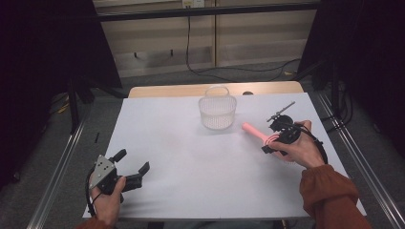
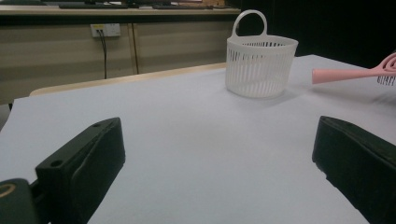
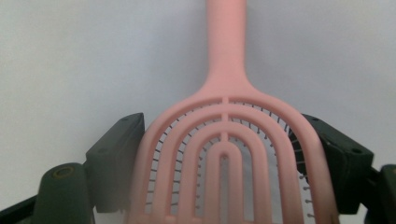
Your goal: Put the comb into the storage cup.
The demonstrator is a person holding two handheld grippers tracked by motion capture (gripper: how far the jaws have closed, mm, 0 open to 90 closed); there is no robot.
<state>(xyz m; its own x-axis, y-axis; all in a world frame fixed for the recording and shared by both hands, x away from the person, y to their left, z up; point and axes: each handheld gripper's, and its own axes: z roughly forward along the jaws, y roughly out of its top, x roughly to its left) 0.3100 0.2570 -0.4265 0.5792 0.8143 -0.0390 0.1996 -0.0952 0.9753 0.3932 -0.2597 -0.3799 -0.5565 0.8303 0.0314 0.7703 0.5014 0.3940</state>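
Pink plastic fills the right gripper (image 1: 276,139): its jaws clamp the head of a vented hairbrush (image 3: 226,154) from both sides, the handle pointing away toward the white slatted basket (image 1: 218,112) at the far middle of the table (image 1: 191,162). The left gripper (image 1: 131,171) rests near the front left corner, jaws spread wide with nothing between them.
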